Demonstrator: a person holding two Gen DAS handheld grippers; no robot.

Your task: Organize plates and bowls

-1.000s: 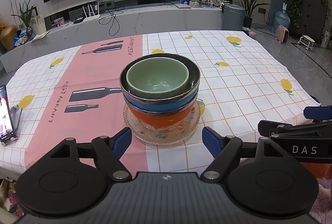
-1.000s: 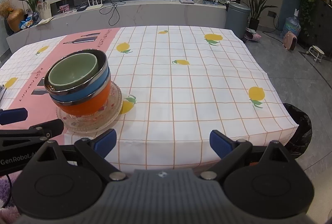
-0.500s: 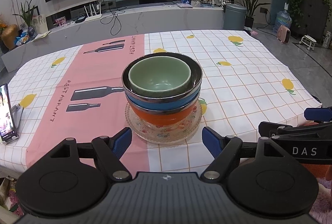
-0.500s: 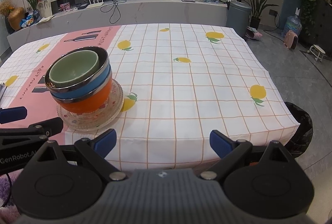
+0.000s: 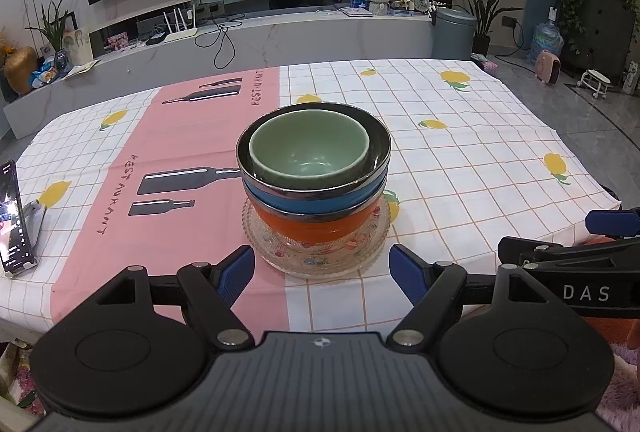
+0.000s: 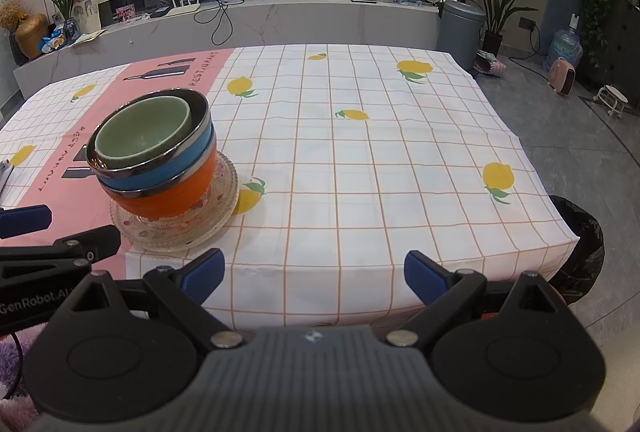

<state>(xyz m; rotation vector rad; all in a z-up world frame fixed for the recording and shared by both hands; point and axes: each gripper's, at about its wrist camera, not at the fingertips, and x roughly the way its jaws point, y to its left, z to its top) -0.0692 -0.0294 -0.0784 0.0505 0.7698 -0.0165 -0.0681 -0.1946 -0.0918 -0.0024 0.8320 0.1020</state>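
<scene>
Left wrist view: left hand-held gripper (image 5: 321,269) has its jaws spread wide, empty, blue pads flanking the near side of the glass plate (image 5: 372,244) without touching it. The plate sits on the desk (image 5: 460,160) close to the near edge, straddling the seam between the pink panel and the white checked part of the tablecloth (image 5: 192,136). Stacked on the plate, bottom to top: orange bowl (image 5: 316,226), blue bowl (image 5: 312,202) with a metal rim, green bowl (image 5: 310,154) nested inside, all upright. A phone (image 5: 12,216) stands propped near the left edge of the desk. The right hand-held gripper (image 5: 592,252) shows only partly, at the right, beyond the near edge of the desk; its state cannot be told from here. Right wrist view: right hand-held gripper (image 6: 314,272) also has its jaws wide apart, holding nothing, hanging over the near edge of the desk (image 6: 380,152). The stack, green bowl (image 6: 144,138) in blue bowl (image 6: 160,174) in orange bowl (image 6: 168,198) on the glass plate (image 6: 216,208), lies toward the near left part of the desk, well left of this gripper. One blue finger of the left hand-held gripper (image 6: 24,220) shows at the left, just beside the plate.
</scene>
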